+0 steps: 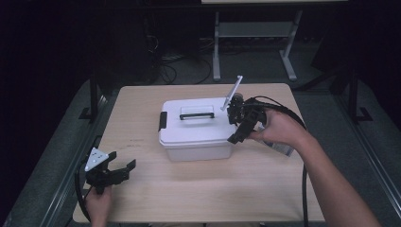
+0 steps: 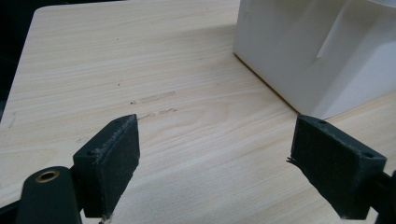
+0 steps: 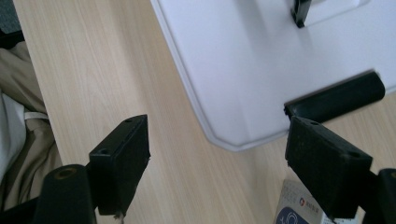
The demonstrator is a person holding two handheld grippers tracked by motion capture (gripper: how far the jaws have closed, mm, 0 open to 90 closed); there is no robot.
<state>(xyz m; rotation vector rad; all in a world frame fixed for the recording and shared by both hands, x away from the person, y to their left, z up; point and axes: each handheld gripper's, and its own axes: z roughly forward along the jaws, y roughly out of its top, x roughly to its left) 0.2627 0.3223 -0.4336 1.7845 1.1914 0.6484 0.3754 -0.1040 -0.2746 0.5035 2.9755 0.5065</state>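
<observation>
The white box (image 1: pixel 196 127) sits mid-worktop (image 1: pixel 142 198), lid on. The right gripper (image 1: pixel 242 124), jaws spread, hovers at the box's right latch (image 3: pixel 334 97); it should hook that clip squarely and lift gently. The right hand (image 1: pixel 279 128) tilts downward. The left gripper (image 1: pixel 116 166), also spread, rests left of the box.

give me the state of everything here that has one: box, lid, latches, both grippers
storage box: upright on the table, closed
lid: on the box, carry handle lying flat
left side latch: down against the box
right side latch: cannot tell whether fastened
left gripper: open, holding nothing
right gripper: open, at the box's right end
</observation>
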